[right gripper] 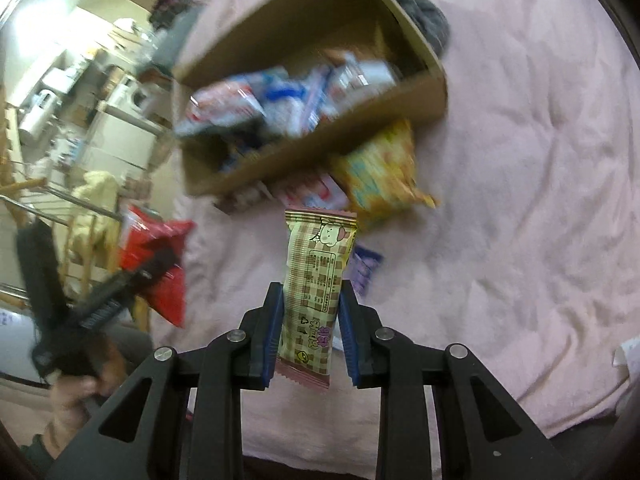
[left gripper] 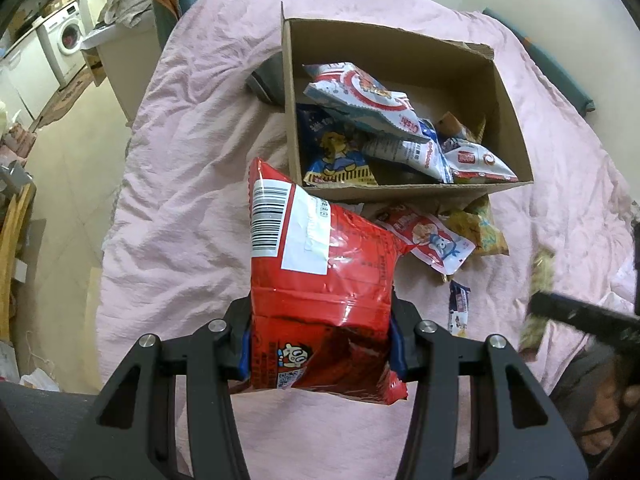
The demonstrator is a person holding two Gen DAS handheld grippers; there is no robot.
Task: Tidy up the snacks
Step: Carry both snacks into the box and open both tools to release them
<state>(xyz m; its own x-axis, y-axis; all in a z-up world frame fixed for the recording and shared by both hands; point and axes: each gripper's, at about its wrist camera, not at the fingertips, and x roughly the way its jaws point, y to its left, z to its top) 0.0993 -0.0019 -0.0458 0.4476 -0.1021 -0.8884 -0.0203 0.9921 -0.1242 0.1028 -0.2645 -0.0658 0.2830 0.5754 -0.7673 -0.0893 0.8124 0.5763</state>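
Observation:
My left gripper (left gripper: pixel 320 332) is shut on a red snack bag (left gripper: pixel 320 272) and holds it above the pink bed cover, just short of the cardboard box (left gripper: pixel 400 190). The box holds several snack packs (left gripper: pixel 360 96). My right gripper (right gripper: pixel 310 320) is shut on a beige checked snack bar (right gripper: pixel 316 280), held upright above the cover near the box (right gripper: pixel 360 120). In the left wrist view the bar (left gripper: pixel 538 300) and the right gripper show blurred at the right edge. In the right wrist view the red bag (right gripper: pixel 156 256) shows at the left.
Loose snacks lie on the pink bed cover (left gripper: pixel 180 160) in front of the box: a red and white pack (left gripper: pixel 432 240), a yellow pack (right gripper: pixel 380 168) and a small blue pack (left gripper: pixel 458 308). A grey object (left gripper: pixel 266 80) lies behind the box. A washing machine (left gripper: pixel 66 38) stands far left.

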